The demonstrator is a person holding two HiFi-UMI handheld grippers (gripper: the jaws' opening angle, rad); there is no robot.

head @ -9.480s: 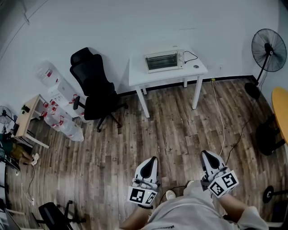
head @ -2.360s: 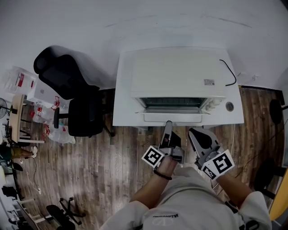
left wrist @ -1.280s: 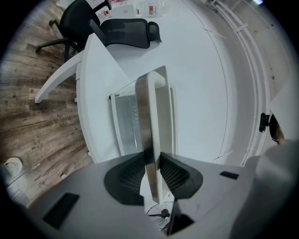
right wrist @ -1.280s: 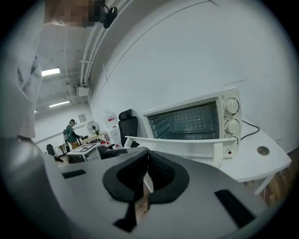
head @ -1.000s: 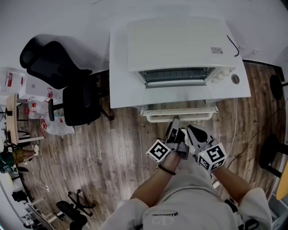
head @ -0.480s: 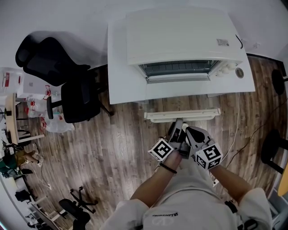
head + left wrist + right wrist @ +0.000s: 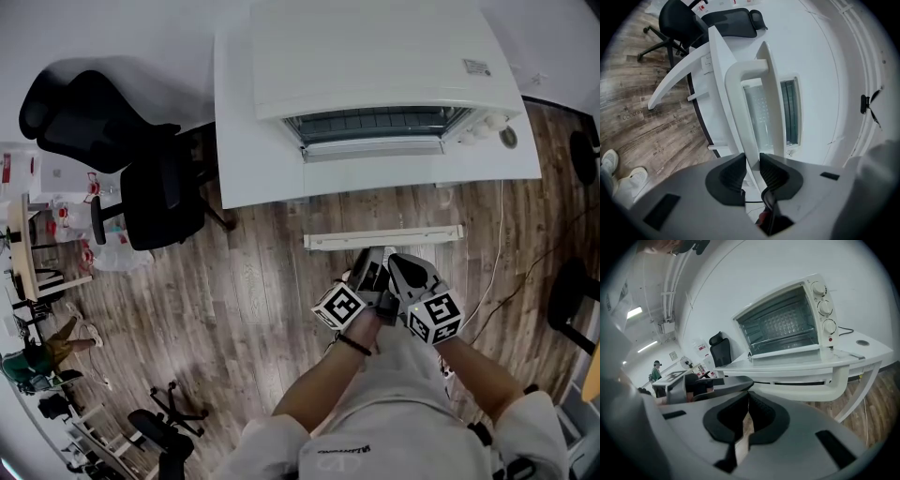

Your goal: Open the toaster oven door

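Note:
The white toaster oven stands on a white table, and its cavity is open to view. Its glass door is swung down and out toward me, with the white handle bar at its near edge. My left gripper is shut on that handle. In the left gripper view the bar runs straight between the two dark pads of the left gripper. My right gripper hovers just right of the left one, shut and empty. In the right gripper view, the right gripper faces the open oven and the handle.
A black office chair stands left of the table. A thin cable runs down to the wooden floor at the right, near a dark fan base. Bags and a small stand sit at the far left.
The door handle has come down and toward me with the left gripper on it, so the door stands further open. The right gripper stayed close beside the left.

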